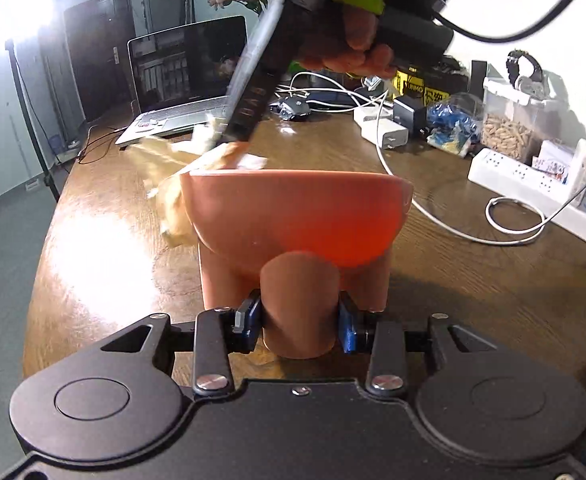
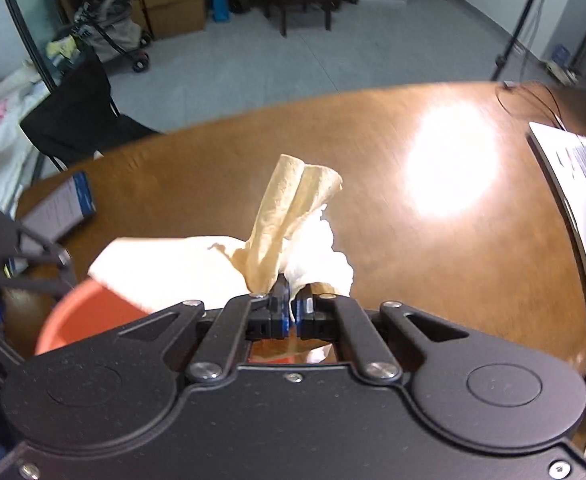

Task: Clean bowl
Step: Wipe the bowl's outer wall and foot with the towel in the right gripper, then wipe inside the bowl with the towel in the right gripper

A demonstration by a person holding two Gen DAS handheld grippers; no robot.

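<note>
left gripper (image 1: 299, 322) clamped on the stubby cylindrical handle of the bowl (image 1: 299, 216), blue pads (image 1: 249, 320) pressed to either side of it. the handle's long axis runs straight out ahead along the fingers, and the bowl sits just beyond the fingertips, mouth up, rim level across the view, raised above the wooden table (image 1: 473, 272). bowl is salmon-orange plastic, matte near the rim, glowing a deeper orange low on its rounded belly where light comes through; a paler block of the same colour shows under it, and i cannot tell how they join. right gripper (image 2: 293, 312) pinched tight on a cloth (image 2: 289, 220), jaws nearly together with fabric squeezed between them. the cloth is crumpled, tan and white, one rolled tan fold sticking up and away ahead of the fingertips, a white flap spreading off to the tool's left over the bowl's rim (image 2: 73, 312). from the left tool's view the right gripper (image 1: 229, 152) comes down steeply from above, ahead and slightly left, its tip and blurred cloth (image 1: 181, 200) at the bowl's far-left rim. whether the cloth touches inside is hidden. a laptop (image 1: 185, 80) stands open farther ahead, left; a power strip (image 1: 533, 184) and white cable (image 1: 433, 216) lie off to the right.
</note>
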